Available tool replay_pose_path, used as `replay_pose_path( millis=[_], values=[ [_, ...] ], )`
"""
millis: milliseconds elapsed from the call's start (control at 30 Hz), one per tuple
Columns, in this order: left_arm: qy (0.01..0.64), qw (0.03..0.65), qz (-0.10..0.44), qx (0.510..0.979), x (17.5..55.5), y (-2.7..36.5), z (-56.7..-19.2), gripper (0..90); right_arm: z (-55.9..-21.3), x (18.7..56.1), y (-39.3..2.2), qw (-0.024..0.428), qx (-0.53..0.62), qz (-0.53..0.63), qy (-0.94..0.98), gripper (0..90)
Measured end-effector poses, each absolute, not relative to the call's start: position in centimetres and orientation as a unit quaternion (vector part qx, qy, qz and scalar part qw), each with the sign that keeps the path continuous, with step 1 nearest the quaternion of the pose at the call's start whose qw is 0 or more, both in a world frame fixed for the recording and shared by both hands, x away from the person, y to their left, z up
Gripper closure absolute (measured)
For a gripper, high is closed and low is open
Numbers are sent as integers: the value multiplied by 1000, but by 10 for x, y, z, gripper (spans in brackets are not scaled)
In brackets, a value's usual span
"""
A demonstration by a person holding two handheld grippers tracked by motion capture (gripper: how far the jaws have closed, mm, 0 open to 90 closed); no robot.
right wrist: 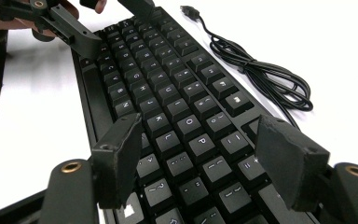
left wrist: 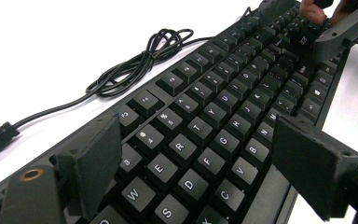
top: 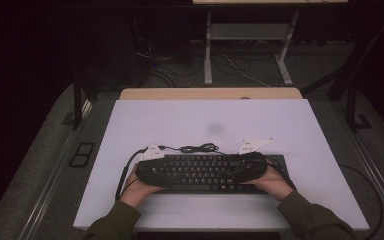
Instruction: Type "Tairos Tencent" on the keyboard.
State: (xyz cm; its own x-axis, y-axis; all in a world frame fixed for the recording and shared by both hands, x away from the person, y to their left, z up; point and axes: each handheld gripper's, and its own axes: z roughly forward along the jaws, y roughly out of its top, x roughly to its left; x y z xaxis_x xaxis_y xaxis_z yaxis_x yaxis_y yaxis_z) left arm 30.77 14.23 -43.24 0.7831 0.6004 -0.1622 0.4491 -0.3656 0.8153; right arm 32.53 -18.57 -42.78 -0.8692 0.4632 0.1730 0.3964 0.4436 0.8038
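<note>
Where the white table [top: 300, 200] comes closest to the person, a black keyboard [top: 205, 172] lies lengthwise along its near edge, about midway between the left and right edges, with a strip of bare surface between it and that edge.

At the keyboard's left end sits the left gripper [top: 147, 172], held in the person's left hand [top: 139, 190], with a black cable [top: 122, 175] curving off it toward the table's left edge. In the left gripper view its two black jaws stand apart over the letter keys [left wrist: 200, 154], one toward the far edge of the keyboard and the other toward the near edge. Whether the pads press on the keyboard's edges cannot be told from these pictures.

Behind the keyboard, toward the middle of the table, the keyboard's own cord [top: 197, 148] lies in a loose bundle [left wrist: 144, 60] on the white surface, its plug end trailing free [right wrist: 189, 10].

At the keyboard's right end sits the right gripper [top: 252, 167], held in the person's right hand [top: 275, 182], a grey three-cornered plate [top: 255, 144] showing above it. In the right gripper view its jaws also stand apart, straddling the punctuation keys [right wrist: 196, 149], one jaw near each long edge of the keyboard. Again, contact with the edges cannot be made out. Both green sleeves [top: 310, 220] enter from the table's near edge.
</note>
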Motion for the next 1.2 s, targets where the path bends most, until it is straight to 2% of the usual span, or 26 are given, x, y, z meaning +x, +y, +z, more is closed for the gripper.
replay_pose_path(
  millis=[333, 567, 867, 1200],
  values=[
    [324, 461, 93, 821, 304, 150, -433, 201, -428, 328, -180, 33, 245, 463, 851, 316],
    [327, 457, 104, 821, 301, 156, -433, 276, -428, 330, -175, 30, 240, 463, 853, 317],
    [329, 454, 112, 820, 298, 164, -431, 476, -428, 332, -171, 28, 235, 463, 854, 316],
    [335, 448, 109, 821, 296, 173, -430, 763, -429, 333, -168, 27, 229, 462, 856, 316]
  ],
)
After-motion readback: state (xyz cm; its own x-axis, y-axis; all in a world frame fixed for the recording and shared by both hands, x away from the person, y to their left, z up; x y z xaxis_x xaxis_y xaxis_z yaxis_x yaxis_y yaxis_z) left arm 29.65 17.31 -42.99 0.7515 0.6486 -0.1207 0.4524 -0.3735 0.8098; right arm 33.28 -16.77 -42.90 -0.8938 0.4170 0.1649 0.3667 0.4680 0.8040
